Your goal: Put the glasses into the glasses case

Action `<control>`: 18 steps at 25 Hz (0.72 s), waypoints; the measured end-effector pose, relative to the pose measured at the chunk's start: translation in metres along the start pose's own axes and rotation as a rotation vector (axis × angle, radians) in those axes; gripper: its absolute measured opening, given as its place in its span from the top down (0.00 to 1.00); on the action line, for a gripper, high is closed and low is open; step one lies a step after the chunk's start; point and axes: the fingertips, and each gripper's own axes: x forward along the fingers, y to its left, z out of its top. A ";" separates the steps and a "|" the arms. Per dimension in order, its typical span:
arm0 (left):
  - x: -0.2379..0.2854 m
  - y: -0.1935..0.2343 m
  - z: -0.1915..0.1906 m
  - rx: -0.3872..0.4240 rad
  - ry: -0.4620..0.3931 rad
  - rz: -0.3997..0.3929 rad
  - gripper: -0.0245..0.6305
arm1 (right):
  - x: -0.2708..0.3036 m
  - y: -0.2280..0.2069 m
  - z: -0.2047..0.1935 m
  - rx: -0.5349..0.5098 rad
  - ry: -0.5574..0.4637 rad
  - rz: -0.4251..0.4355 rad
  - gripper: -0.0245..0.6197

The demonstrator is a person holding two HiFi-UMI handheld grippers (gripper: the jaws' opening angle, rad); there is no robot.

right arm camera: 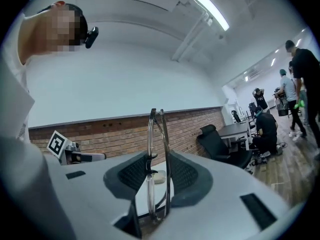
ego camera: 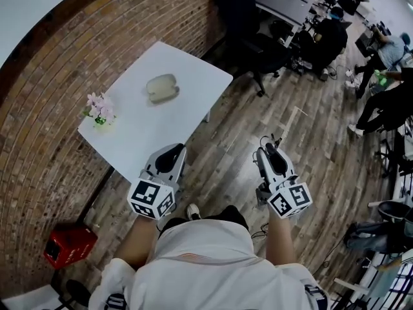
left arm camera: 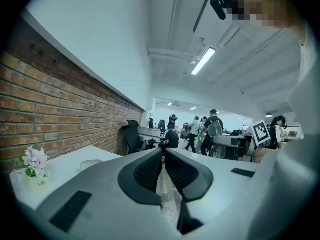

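Note:
The pale closed glasses case (ego camera: 162,87) lies on the white table (ego camera: 200,76), ahead of both grippers; it also shows small in the left gripper view as the case (left arm camera: 91,164). My right gripper (right arm camera: 157,171) is shut on folded clear-framed glasses (right arm camera: 160,134), which stand upright between its pads. In the head view that right gripper (ego camera: 268,146) hangs over the wooden floor, to the right of the table. My left gripper (ego camera: 171,152) is at the table's near corner. Seen in its own view, the left gripper (left arm camera: 163,166) is shut with nothing in it.
A small pot of pink flowers (ego camera: 100,110) stands at the table's left edge by the brick wall. A red box (ego camera: 70,244) sits on the floor at lower left. Black office chairs (ego camera: 261,47), desks and several people fill the far right.

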 end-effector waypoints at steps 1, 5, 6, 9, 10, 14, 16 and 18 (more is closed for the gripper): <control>0.005 0.005 -0.001 -0.002 0.003 0.008 0.91 | 0.007 -0.004 0.000 0.003 0.003 0.006 0.70; 0.031 0.022 -0.004 -0.015 0.006 0.057 0.91 | 0.038 -0.025 0.002 -0.002 0.017 0.054 0.70; 0.039 0.025 -0.003 -0.016 0.003 0.069 0.91 | 0.048 -0.033 0.001 -0.001 0.023 0.068 0.70; 0.071 0.035 0.005 -0.014 -0.009 0.114 0.91 | 0.081 -0.059 0.005 0.005 0.032 0.123 0.70; 0.084 0.039 0.010 -0.014 -0.015 0.132 0.91 | 0.093 -0.068 0.010 0.004 0.031 0.145 0.70; 0.138 0.046 0.038 -0.002 -0.056 0.192 0.91 | 0.141 -0.115 0.036 -0.013 0.022 0.221 0.70; 0.164 0.044 0.050 0.015 -0.069 0.213 0.91 | 0.161 -0.137 0.048 -0.021 0.021 0.254 0.70; 0.186 0.042 0.059 0.031 -0.076 0.233 0.91 | 0.177 -0.156 0.054 -0.021 0.027 0.286 0.70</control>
